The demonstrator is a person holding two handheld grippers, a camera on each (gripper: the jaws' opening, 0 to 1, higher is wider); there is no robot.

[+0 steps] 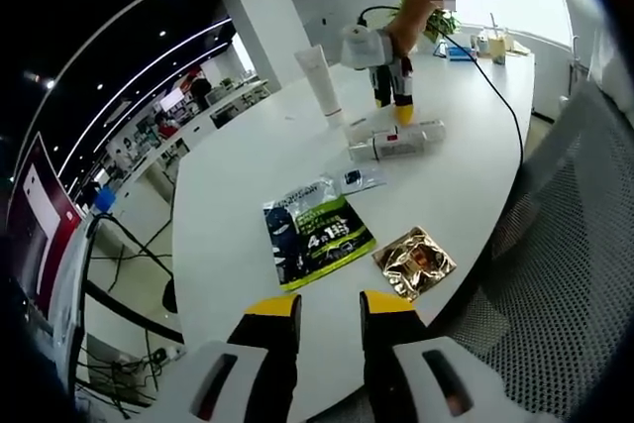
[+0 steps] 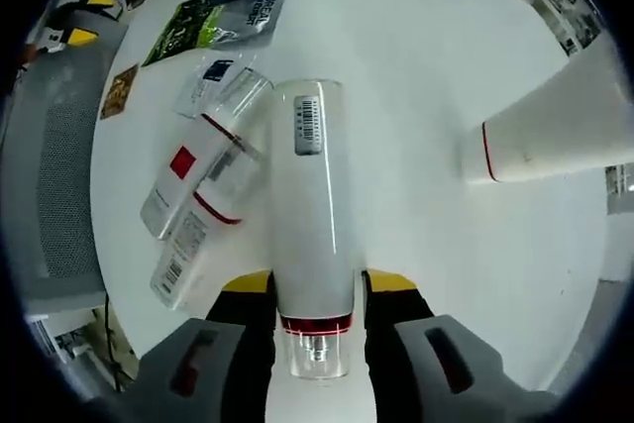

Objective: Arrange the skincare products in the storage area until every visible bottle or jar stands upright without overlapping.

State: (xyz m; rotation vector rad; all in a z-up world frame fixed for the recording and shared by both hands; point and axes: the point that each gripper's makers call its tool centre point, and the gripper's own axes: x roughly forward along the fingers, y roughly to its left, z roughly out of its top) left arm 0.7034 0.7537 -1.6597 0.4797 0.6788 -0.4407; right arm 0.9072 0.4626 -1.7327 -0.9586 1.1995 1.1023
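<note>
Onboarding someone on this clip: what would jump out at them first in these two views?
In the right gripper view, the right gripper has its jaws around a lying white bottle with a red band, with two clear red-labelled bottles lying beside it and a white tube standing upright nearby. In the left gripper view, the left gripper hangs open over the white table's near edge by a green-and-black sachet and a gold sachet.

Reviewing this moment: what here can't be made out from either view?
- Right gripper view: whether the right hand-held gripper grips the white bottle between its jaws; the bottle covers the contact.
- Standing white tube: top cut off by the picture edge.
- Left gripper view: lying bottles' labels too small.
</note>
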